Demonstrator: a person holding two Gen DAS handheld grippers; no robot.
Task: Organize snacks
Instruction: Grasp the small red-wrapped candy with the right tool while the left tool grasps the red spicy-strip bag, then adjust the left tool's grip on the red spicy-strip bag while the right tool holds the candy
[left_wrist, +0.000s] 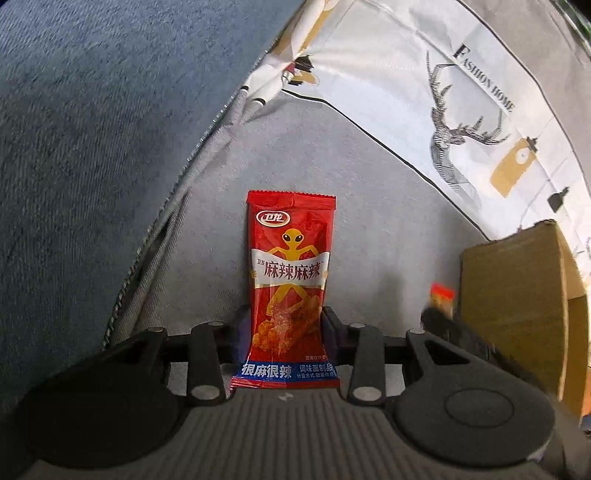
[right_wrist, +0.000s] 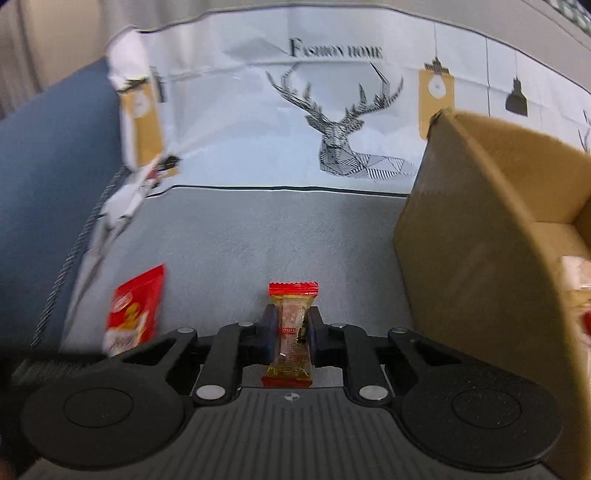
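A: The left gripper (left_wrist: 286, 317) has its jaws pressed against the lower half of a red spicy-snack packet (left_wrist: 290, 291), which stands up between the fingers with its sealed top well above them. The right gripper (right_wrist: 291, 328) is clamped on a small clear sausage stick (right_wrist: 292, 332) with red crimped ends, held around its middle.

B: How would she expect those two to behave?

A: Both look very light. The red packet is thin, glossy film with soft contents, so it is likely to be slippery and to flop or buckle above the grip; a hold low on the filled part, as here, seems safer than the flat seal. The stick looks firmer, so a hold across its middle should suit it, though the wrapper could slide.

B: And beyond the claws?

A: A grey cushion surface (left_wrist: 369, 206) lies below both, with a deer-print cloth (right_wrist: 332, 110) behind it and blue fabric (left_wrist: 74, 147) to the left.

B: What does one camera give that the other lacks?

A: The right wrist view looks into the open cardboard box (right_wrist: 480, 206), where pale and red wrappers blur at the edge, a likely destination. The left view sees only the box's outer wall and a blurred glimpse of the other claw with its snack beside it. The right view also catches the red packet at lower left.
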